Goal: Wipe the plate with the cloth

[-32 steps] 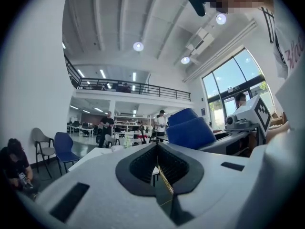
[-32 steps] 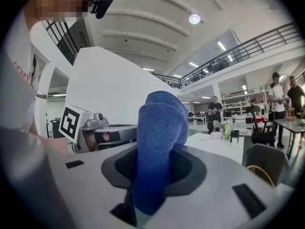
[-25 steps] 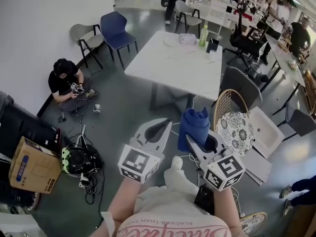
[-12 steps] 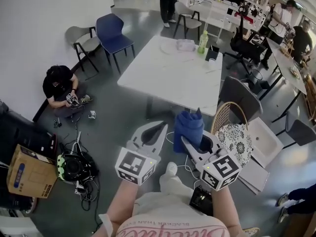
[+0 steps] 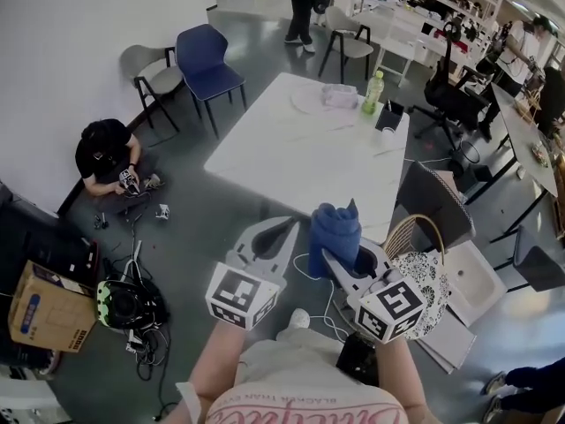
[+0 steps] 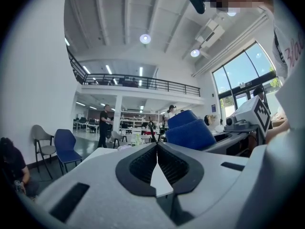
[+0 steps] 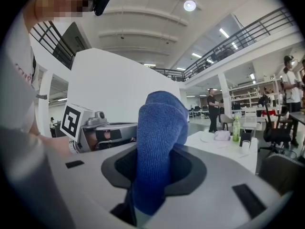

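My right gripper [image 5: 341,253] is shut on a folded blue cloth [image 5: 335,228], which stands up out of its jaws and fills the middle of the right gripper view as the cloth [image 7: 159,142]. Beside it, my left gripper [image 5: 290,226] is shut with nothing in it; its jaws meet at the tip in the left gripper view [image 6: 156,144]. Both are held in the air short of a white table [image 5: 300,153]. A pale plate [image 5: 309,100] lies at the table's far end, next to a white bundle [image 5: 338,95] and a green bottle [image 5: 374,93].
A dark chair [image 5: 433,197] and a wicker chair with a patterned cushion [image 5: 422,276] stand right of the table. A blue chair [image 5: 205,56] and a grey chair [image 5: 146,64] are far left. A person sits on the floor [image 5: 106,153] near cables and a cardboard box [image 5: 40,312].
Both grippers have been carried forward together toward the white table, which now lies nearer. The cloth stays in the right gripper and the left stays shut.
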Demonstrator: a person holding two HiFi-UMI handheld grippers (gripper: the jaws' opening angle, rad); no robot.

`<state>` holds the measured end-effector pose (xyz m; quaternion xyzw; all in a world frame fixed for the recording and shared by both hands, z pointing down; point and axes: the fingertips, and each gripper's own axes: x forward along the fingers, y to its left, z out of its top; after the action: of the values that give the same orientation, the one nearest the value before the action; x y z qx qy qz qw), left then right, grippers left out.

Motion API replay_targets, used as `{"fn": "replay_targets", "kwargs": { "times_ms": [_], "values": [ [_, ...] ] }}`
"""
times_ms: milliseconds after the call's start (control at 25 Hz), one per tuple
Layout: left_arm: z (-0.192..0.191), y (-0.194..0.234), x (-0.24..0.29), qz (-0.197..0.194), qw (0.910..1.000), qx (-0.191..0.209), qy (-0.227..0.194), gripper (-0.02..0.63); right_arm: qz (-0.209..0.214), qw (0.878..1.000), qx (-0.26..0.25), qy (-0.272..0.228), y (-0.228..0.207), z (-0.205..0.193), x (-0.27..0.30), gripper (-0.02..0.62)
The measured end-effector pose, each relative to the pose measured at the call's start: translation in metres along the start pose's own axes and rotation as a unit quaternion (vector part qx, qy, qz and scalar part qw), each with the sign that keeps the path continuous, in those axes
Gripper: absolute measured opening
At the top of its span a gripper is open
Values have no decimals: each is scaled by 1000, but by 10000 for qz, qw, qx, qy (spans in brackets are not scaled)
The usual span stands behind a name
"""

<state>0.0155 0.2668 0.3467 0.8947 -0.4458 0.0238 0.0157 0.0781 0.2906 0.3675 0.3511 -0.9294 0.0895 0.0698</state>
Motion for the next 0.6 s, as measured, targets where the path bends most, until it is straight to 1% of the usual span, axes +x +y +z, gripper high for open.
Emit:
{"fn": "replay_targets", "kwargs": {
  "times_ms": [280, 600],
  "values": [
    [-2, 20, 49, 33, 10000, -28, -63, 3, 105, 9999, -53, 45, -45, 5, 29, 123],
    [-2, 39, 82, 154, 9999, 3, 17, 3, 232, 9997, 42, -40, -79, 16, 54, 123]
  ]
}}
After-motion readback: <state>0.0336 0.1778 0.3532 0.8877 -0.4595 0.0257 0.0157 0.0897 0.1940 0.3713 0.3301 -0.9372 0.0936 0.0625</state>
